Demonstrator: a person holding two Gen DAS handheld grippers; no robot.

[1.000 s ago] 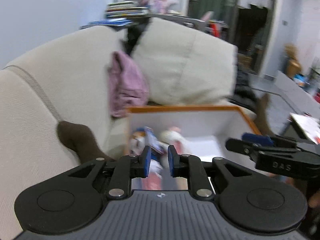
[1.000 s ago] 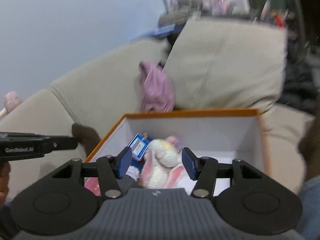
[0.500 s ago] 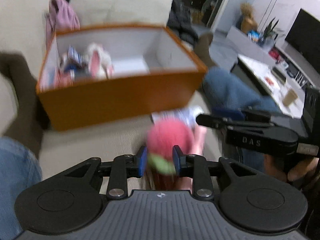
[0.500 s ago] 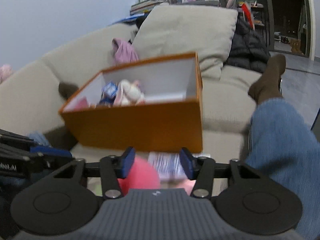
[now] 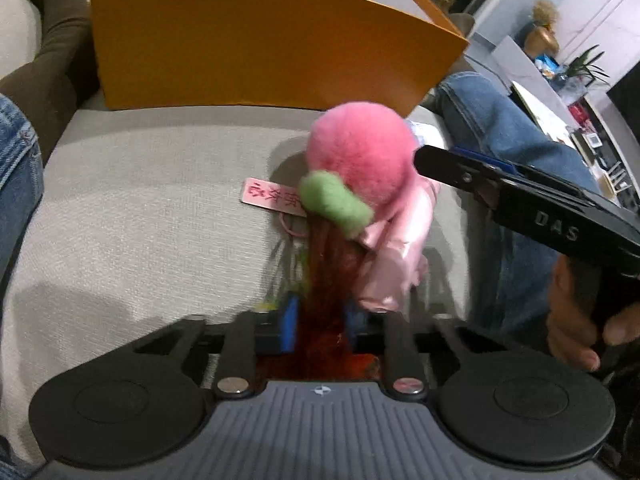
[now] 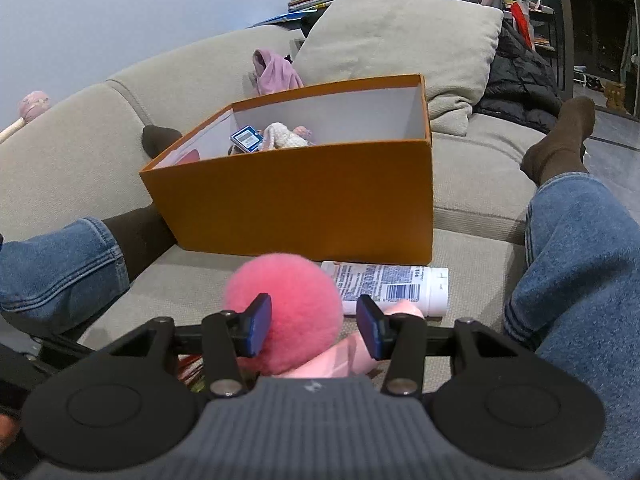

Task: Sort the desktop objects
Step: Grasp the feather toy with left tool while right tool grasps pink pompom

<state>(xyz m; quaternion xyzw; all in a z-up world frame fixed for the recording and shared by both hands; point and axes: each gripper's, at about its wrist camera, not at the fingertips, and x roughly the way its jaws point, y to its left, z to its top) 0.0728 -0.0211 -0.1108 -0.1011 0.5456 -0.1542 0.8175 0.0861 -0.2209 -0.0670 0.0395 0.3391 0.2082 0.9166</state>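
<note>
Between the blue pads of the left gripper (image 5: pixel 318 322): a red tassel (image 5: pixel 326 280), the jaws closed against it; half a second ago they framed the pink pompom (image 5: pixel 362 158) from farther back. Right gripper (image 6: pixel 314 330): jaws apart, straddling the same pompom, gripping nothing. Compared with a second ago, both grippers have left the orange box (image 6: pixel 320 196) and come down to the sofa seat (image 5: pixel 140 220). Bare cushion lies left of the toy; denim legs (image 6: pixel 576 264) border both sides, and the box wall stands just behind. Left view only: green leaf (image 5: pixel 334 202), pink tag (image 5: pixel 272 198), satin pouch (image 5: pixel 396 256). Right view only: white tube (image 6: pixel 390 286) lying against the box front, and plush and a blue card inside the box.
</note>
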